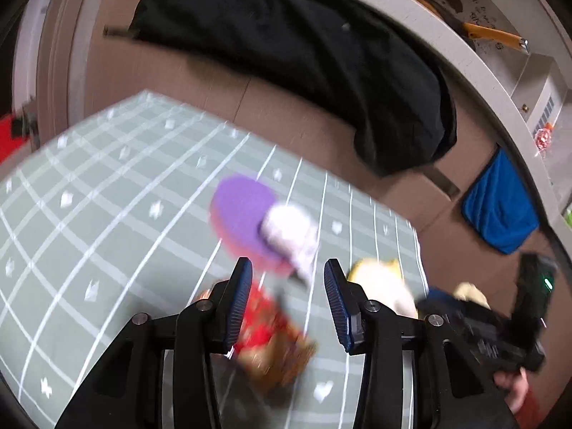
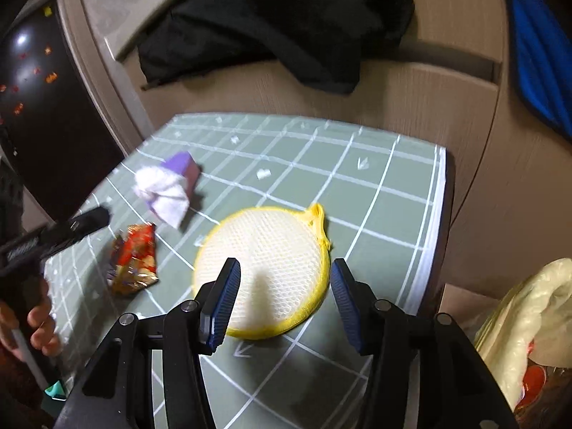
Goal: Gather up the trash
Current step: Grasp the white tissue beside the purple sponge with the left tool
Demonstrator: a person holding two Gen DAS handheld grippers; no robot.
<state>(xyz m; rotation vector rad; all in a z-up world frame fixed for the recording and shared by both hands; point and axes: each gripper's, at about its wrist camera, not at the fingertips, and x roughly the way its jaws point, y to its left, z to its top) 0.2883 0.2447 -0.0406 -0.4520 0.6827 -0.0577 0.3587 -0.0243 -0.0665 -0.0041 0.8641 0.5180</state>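
A green gridded mat [image 2: 386, 193] carries the trash. A crumpled white tissue [image 2: 162, 191] rests against a purple block [image 2: 182, 164]. In front of them lies a red-and-gold wrapper [image 2: 134, 261]. My right gripper [image 2: 285, 261] is open, hovering over a round white mesh pad with a yellow rim [image 2: 271, 246], its pads clear of it. The left wrist view is blurred. There my left gripper [image 1: 287, 262] is open, with the wrapper [image 1: 271, 336] low between its fingers and untouched, and the tissue [image 1: 289, 236] just ahead. In the right wrist view, the left gripper [image 2: 85, 223] hovers left of the wrapper.
A pale plastic bag [image 2: 529, 307] holding red scraps sits off the mat's right edge. Behind the mat, a black garment [image 2: 286, 28] lies on a beige sofa [image 2: 411, 100] and a blue cloth [image 1: 500, 207] hangs to the right. A hand [image 2: 39, 325] grips the left tool.
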